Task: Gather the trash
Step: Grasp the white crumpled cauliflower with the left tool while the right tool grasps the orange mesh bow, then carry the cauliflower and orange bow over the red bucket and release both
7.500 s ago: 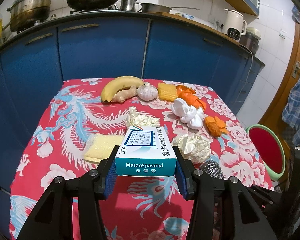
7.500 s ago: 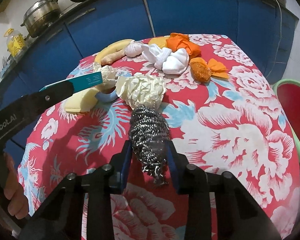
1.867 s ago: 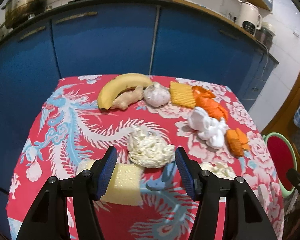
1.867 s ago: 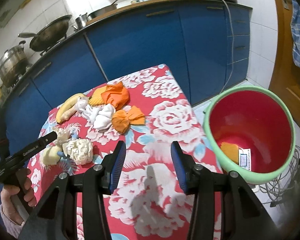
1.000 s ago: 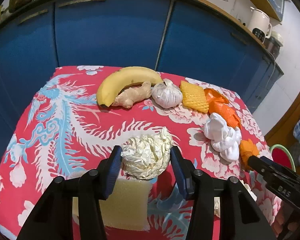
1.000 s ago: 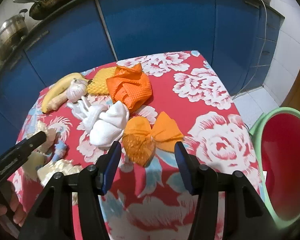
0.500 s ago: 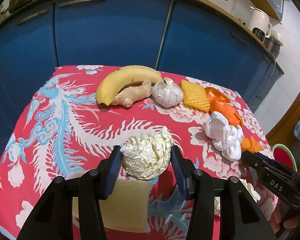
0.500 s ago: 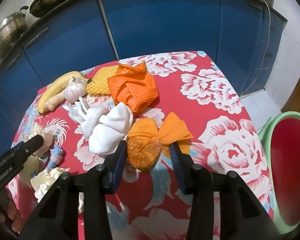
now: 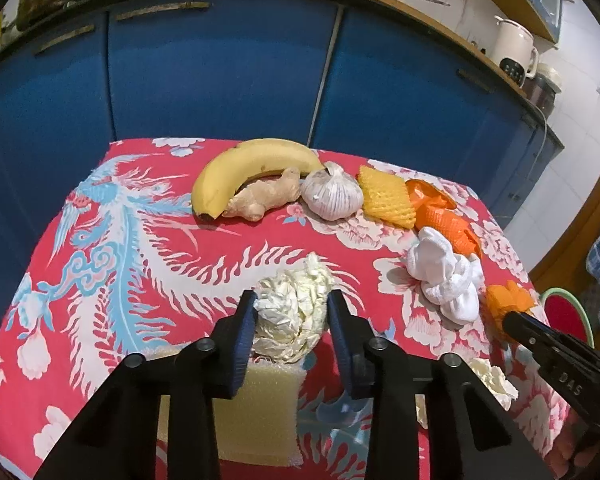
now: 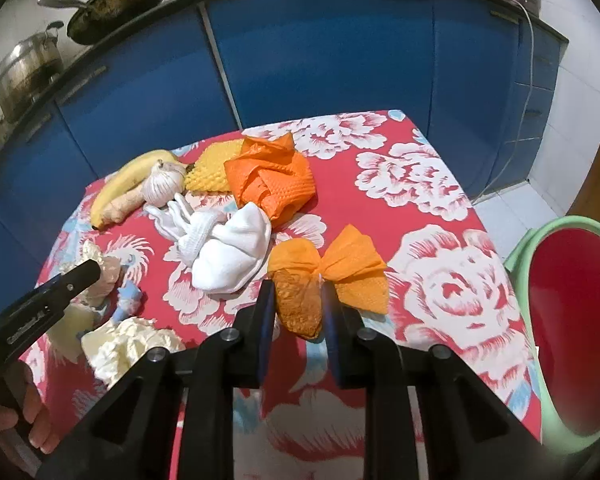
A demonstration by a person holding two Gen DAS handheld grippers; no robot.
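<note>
Both claws have just squeezed in — left gripper (image 9: pixel 292 318) now pinches the cream paper ball (image 9: pixel 290 316), right gripper (image 10: pixel 296 306) clamps the orange wrapper (image 10: pixel 300 304), loose half a second ago.

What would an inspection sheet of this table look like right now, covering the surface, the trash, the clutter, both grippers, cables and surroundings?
Surface: red floral tablecloth, fully covered table.
Job's things: crumpled cream paper ball; orange wrapper; second paper wad; red bin with green rim beside the table.
Clutter: banana, ginger, garlic, yellow foam net, orange foam net, white cloth, yellow sponge.
Grippers: left gripper has just closed onto the paper ball; right gripper has just closed onto the orange wrapper.
Cables: one cord down the cabinet front.
Surroundings: blue cabinets, pots on the counter.
</note>
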